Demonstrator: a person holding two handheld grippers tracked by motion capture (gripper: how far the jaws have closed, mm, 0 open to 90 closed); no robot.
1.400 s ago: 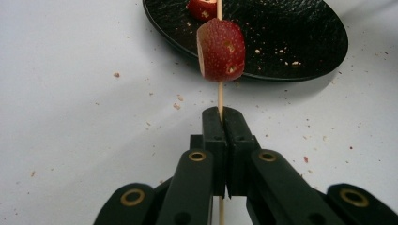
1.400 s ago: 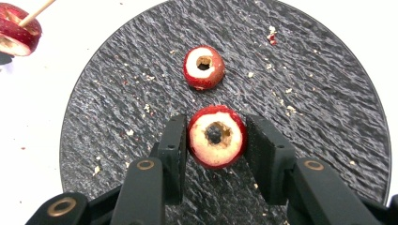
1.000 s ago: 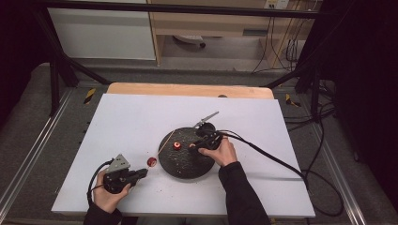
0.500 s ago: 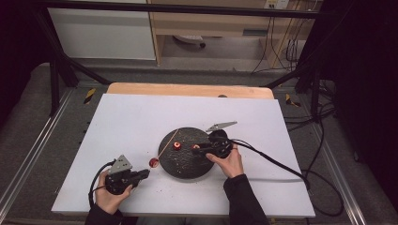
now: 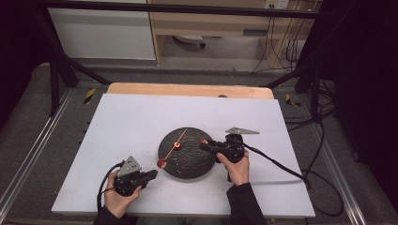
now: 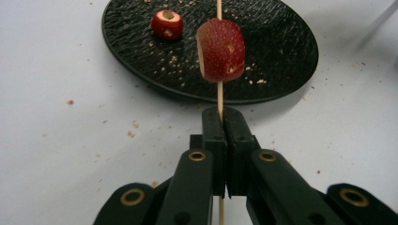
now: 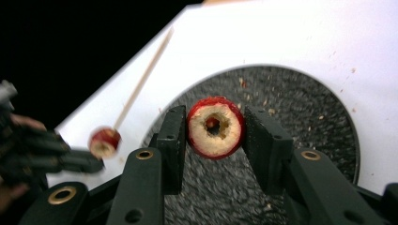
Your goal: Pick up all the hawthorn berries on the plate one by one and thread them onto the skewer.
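- High view, nearest edge first: the person's left hand [image 5: 116,199] carries the left gripper [image 5: 152,174] over the white table [image 5: 141,117], just off the near-left rim of the black plate [image 5: 197,168].
- Left gripper view shows its jaws pressed together on a thin wooden skewer [image 6: 219,93], which stands between the pads and runs up and away over the plate.
- One red fruit piece [image 6: 221,50] is threaded on the skewer a little beyond the jaw tips, above the plate's near rim.
- Farther along lies a second red piece [image 6: 167,24], cored, inside the plate among scattered crumbs [image 6: 178,58]; whether the skewer touches it is unclear.
- On the plate's right side, the right hand [image 5: 237,168] brings the right gripper [image 5: 202,144] in over the rim, pointing left.
- Right gripper view shows its jaws narrowly set, clamping a cored red fruit piece [image 7: 215,127] from both sides, hollow end facing the camera, above the plate's rough surface.
- Beyond the table are a wooden board [image 5: 187,90] and cables [image 5: 281,51] on the floor.
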